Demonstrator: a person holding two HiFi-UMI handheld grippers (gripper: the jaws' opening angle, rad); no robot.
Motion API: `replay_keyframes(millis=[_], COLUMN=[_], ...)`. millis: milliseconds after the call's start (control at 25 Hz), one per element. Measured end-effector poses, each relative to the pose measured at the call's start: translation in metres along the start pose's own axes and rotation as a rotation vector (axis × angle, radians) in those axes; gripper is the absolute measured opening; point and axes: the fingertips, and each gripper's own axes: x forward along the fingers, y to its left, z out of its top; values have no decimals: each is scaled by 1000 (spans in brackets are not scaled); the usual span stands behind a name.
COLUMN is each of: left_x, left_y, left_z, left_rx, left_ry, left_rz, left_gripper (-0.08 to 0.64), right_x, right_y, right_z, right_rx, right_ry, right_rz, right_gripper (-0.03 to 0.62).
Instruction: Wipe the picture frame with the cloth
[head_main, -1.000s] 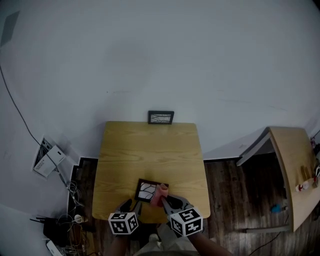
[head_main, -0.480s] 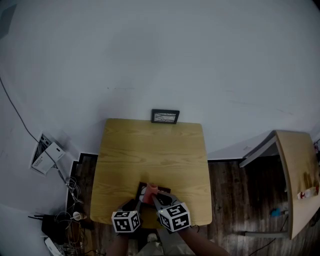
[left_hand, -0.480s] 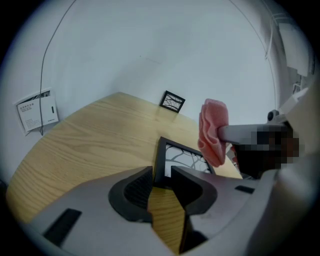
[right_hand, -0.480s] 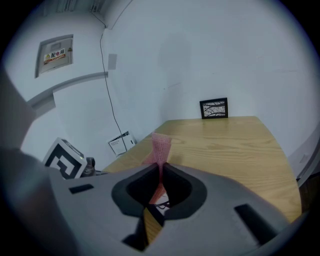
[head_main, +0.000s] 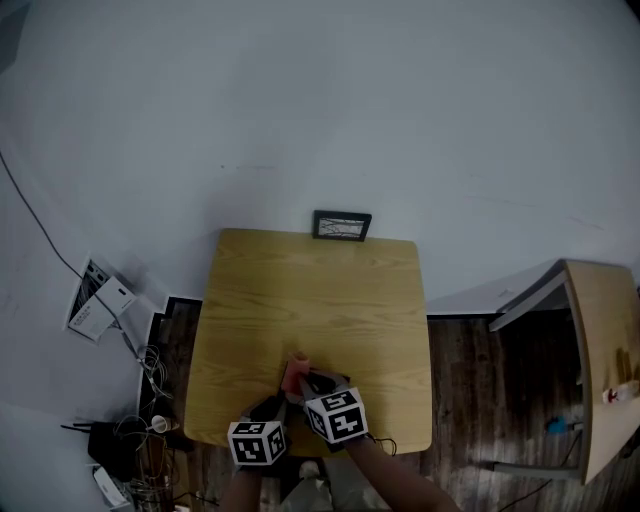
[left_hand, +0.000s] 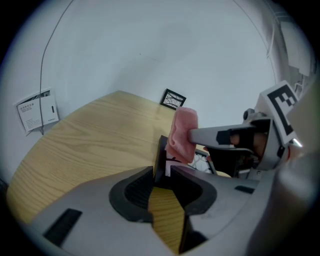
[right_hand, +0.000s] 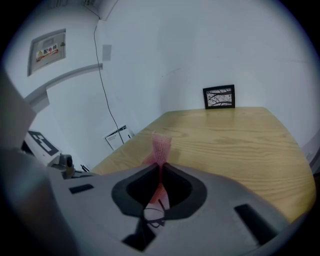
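Note:
A black picture frame lies near the front edge of the wooden table; in the head view the grippers hide most of it. My left gripper has its jaws closing around the frame's near edge, with a thin gap still showing on the right side. My right gripper is shut on a pink cloth, held upright. The cloth is down at the frame, and the frame's white picture shows under the right jaws. From the left gripper view, the cloth hangs just beyond my left jaws.
A second small framed picture leans on the wall at the table's far edge. A lighter side table stands to the right. Papers and cables lie on the floor at the left.
My right gripper has moved left and down with the cloth, over the frame and close beside the left gripper. The left gripper has stayed at the frame's near edge.

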Motion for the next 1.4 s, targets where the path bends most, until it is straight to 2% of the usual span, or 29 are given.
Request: replay_keyframes(millis=[280, 440, 800, 1400], left_x=[0, 0, -1, 0], left_y=[0, 0, 1, 1], left_z=[-1, 0, -1, -1], left_rx=[4, 6, 7, 3], left_ry=[-9, -11, -11, -10], left_rz=[9, 9, 13, 11], left_gripper=[97, 97, 97, 97], right_x=[21, 30, 24, -5], right_y=[-1, -3, -5, -34], right_z=[-11, -14, -18, -33], right_rx=[-44, -104, -176, -162], right_ry=[67, 90, 166, 215], right_rz=[-15, -37, -74, -156], right_gripper=[17, 17, 17, 17])
